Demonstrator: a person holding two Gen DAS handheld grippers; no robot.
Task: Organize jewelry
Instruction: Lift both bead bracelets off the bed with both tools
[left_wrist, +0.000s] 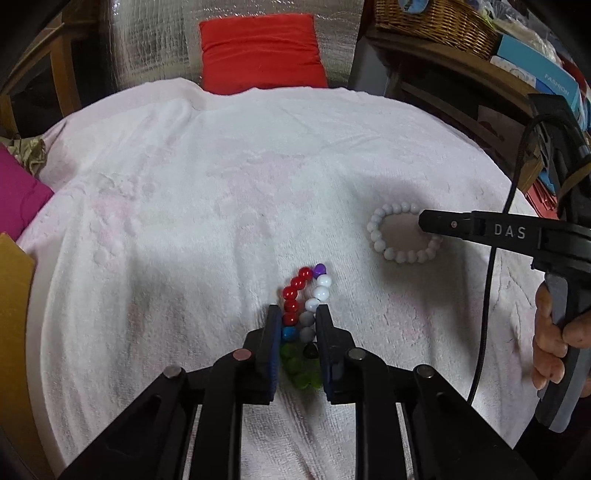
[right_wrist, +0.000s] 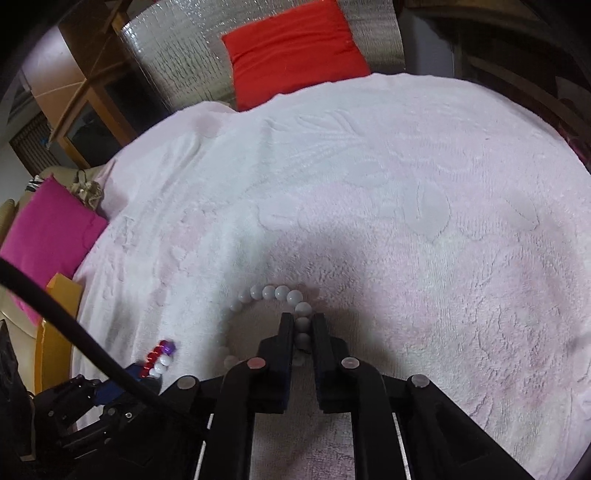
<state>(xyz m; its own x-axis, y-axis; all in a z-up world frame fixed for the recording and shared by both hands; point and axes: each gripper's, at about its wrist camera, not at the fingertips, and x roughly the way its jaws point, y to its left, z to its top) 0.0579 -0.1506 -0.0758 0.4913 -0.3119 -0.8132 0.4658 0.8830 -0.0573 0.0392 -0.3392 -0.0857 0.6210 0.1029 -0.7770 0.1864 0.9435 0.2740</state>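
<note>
Left tool clamps multicoloured bracelet (squeezed long, pointing away); right tool clamps white bracelet.

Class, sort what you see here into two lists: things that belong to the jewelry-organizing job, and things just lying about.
Belongs to the job:
- multicoloured bead bracelet, pinched in the left tongs
- white bead bracelet, pinched in the right tongs

Lying about:
- red cushion
- pink cushion
- wicker basket
- white towel
</note>
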